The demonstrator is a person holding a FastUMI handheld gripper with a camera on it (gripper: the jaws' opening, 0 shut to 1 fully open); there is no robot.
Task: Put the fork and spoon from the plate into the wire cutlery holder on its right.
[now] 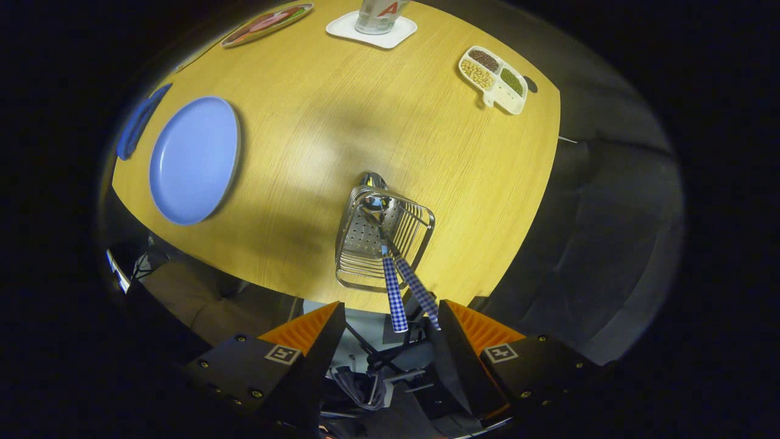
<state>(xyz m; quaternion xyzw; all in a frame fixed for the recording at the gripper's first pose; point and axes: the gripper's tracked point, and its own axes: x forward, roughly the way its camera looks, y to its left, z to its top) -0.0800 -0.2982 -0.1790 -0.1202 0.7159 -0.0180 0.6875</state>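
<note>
The wire cutlery holder (381, 241) stands on the wooden table (341, 116), just ahead of my fingers. Two utensils with blue checked handles stand in it, heads down: one handle (394, 292) leans toward me and the other handle (419, 291) crosses beside it. Which is the fork and which the spoon I cannot tell. My gripper (390, 320) hovers above the handle ends, open, with both handles pointing into the gap and neither finger touching them. The blue plate (194, 160) lies bare, far to the left of the holder.
Beyond the holder sit a white divided dish of beans (493, 78), a glass on a white coaster (372, 27) and a patterned plate (267, 23). A blue object (140, 121) lies past the blue plate at the table's edge. The table's near edge runs under my fingers.
</note>
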